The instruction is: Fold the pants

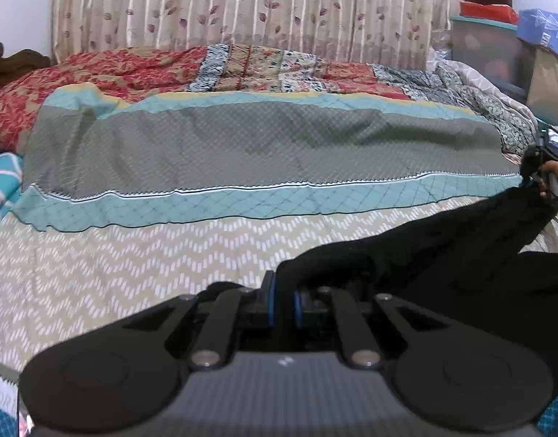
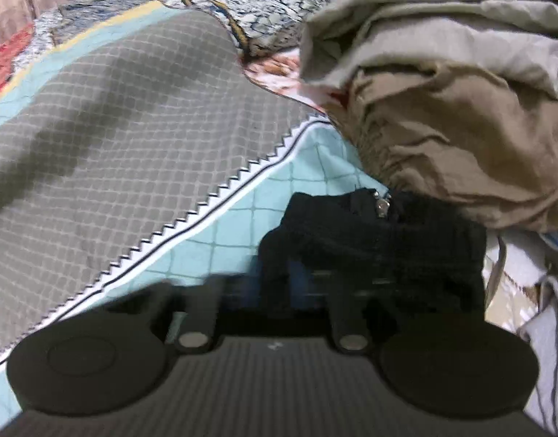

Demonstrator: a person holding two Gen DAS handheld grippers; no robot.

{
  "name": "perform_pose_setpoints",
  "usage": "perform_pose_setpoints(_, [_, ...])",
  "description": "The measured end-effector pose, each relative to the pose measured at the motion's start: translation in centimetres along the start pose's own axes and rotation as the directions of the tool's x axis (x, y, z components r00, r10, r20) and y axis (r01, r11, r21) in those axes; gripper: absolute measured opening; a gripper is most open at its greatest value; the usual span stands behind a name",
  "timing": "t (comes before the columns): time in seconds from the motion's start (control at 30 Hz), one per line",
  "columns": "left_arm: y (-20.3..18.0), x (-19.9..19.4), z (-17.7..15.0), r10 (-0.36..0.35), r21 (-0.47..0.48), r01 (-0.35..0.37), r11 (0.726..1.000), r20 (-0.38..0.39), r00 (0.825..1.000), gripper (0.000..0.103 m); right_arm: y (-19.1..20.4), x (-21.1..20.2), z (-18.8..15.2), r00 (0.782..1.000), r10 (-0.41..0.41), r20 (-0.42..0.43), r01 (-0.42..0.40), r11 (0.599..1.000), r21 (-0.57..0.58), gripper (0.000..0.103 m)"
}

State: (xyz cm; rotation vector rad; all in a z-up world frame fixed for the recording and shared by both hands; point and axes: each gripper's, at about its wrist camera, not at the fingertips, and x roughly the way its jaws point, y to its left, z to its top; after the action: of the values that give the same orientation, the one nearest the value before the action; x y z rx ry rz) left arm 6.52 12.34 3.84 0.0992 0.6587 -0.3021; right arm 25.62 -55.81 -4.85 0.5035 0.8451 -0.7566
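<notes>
The black pants stretch across the bed's lower right, from my left gripper up to the far right edge. My left gripper is shut on one end of them, and black cloth bunches over its blue pads. At the far right a hand holds the right gripper at the pants' other end. In the right wrist view the pants show a metal zipper pull. They lie bunched over my right gripper, which is shut on them with its fingertips mostly hidden.
The bed sheet has grey, teal and beige zigzag bands. A red patterned quilt lies at the back before curtains. Storage boxes stand at the right. A pile of beige and khaki clothes lies just beyond the right gripper.
</notes>
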Motion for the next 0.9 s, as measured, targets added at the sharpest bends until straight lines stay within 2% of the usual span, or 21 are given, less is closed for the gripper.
perform_pose_setpoints(0.1, [0.0, -1.4, 0.1, -0.002, -0.023, 0.002, 1.000, 0.028, 1.000, 0.009, -3.0, -3.3, 0.7, 0.991, 0.107, 0.079, -0.115, 0.987, 0.112, 0.011])
perform_pose_setpoints(0.2, [-0.2, -3.2, 0.1, -0.006, -0.025, 0.008, 1.000, 0.056, 0.998, 0.009, -7.7, -8.1, 0.5, 0.960, 0.221, 0.171, -0.252, 0.950, 0.184, 0.012])
perform_pose_setpoints(0.27, [-0.4, -4.9, -0.3, -0.015, -0.024, 0.017, 1.000, 0.076, 0.997, 0.009, -11.0, -11.4, -0.1, 0.940, 0.263, 0.217, -0.306, 0.931, 0.199, 0.011])
perform_pose_setpoints(0.4, [-0.7, -8.1, -1.6, -0.042, -0.029, 0.045, 0.999, 0.101, 0.994, 0.009, -18.0, -19.3, -3.4, 0.888, 0.331, 0.319, -0.396, 0.903, 0.165, 0.012])
perform_pose_setpoints(0.47, [-0.6, -9.3, -2.9, -0.067, -0.038, 0.071, 0.997, 0.096, 0.993, 0.009, -21.8, -22.3, -5.9, 0.859, 0.355, 0.367, -0.435, 0.886, 0.160, 0.011])
perform_pose_setpoints(0.53, [-0.5, -10.1, -4.4, -0.086, -0.054, 0.090, 0.994, 0.071, 0.994, 0.009, -25.6, -24.8, -9.3, 0.843, 0.358, 0.403, -0.454, 0.874, 0.173, 0.012])
perform_pose_setpoints(0.6, [-0.3, -10.2, -6.2, -0.110, -0.078, 0.112, 0.991, 0.028, 0.994, 0.009, -28.5, -25.9, -12.9, 0.851, 0.334, 0.405, -0.431, 0.885, 0.176, 0.012])
perform_pose_setpoints(0.63, [-0.5, -9.9, -7.3, -0.118, -0.077, 0.117, 0.990, -0.016, 0.993, 0.010, -29.7, -25.8, -14.4, 0.869, 0.313, 0.384, -0.404, 0.897, 0.182, 0.014])
perform_pose_setpoints(0.67, [-0.8, -9.5, -8.2, -0.125, -0.058, 0.122, 0.991, -0.059, 0.990, 0.011, -30.5, -25.2, -15.6, 0.897, 0.276, 0.346, -0.357, 0.913, 0.198, 0.017])
perform_pose_setpoints(0.7, [-1.1, -9.3, -9.0, -0.134, -0.040, 0.131, 0.991, -0.092, 0.987, 0.013, -31.6, -24.4, -17.0, 0.934, 0.202, 0.294, -0.276, 0.932, 0.236, 0.019])
perform_pose_setpoints(0.73, [-1.4, -9.0, -10.0, -0.138, -0.016, 0.137, 0.990, -0.126, 0.982, 0.015, -32.5, -23.9, -18.0, 0.952, 0.142, 0.273, -0.220, 0.934, 0.281, 0.019])
perform_pose_setpoints(0.77, [-1.5, -8.9, -10.7, -0.134, -0.006, 0.134, 0.991, -0.149, 0.980, 0.016, -33.5, -23.7, -18.9, 0.958, 0.108, 0.267, -0.196, 0.924, 0.329, 0.021])
perform_pose_setpoints(0.83, [-1.6, -9.2, -11.4, -0.118, -0.001, 0.120, 0.993, -0.179, 0.977, 0.017, -35.2, -23.9, -20.1, 0.959, 0.071, 0.273, -0.186, 0.887, 0.423, 0.036])
perform_pose_setpoints(0.9, [-1.1, -10.5, -11.5, -0.138, -0.033, 0.134, 0.990, -0.161, 0.977, 0.020, -35.4, -24.8, -20.4, 0.950, 0.065, 0.305, -0.200, 0.879, 0.434, 0.037])
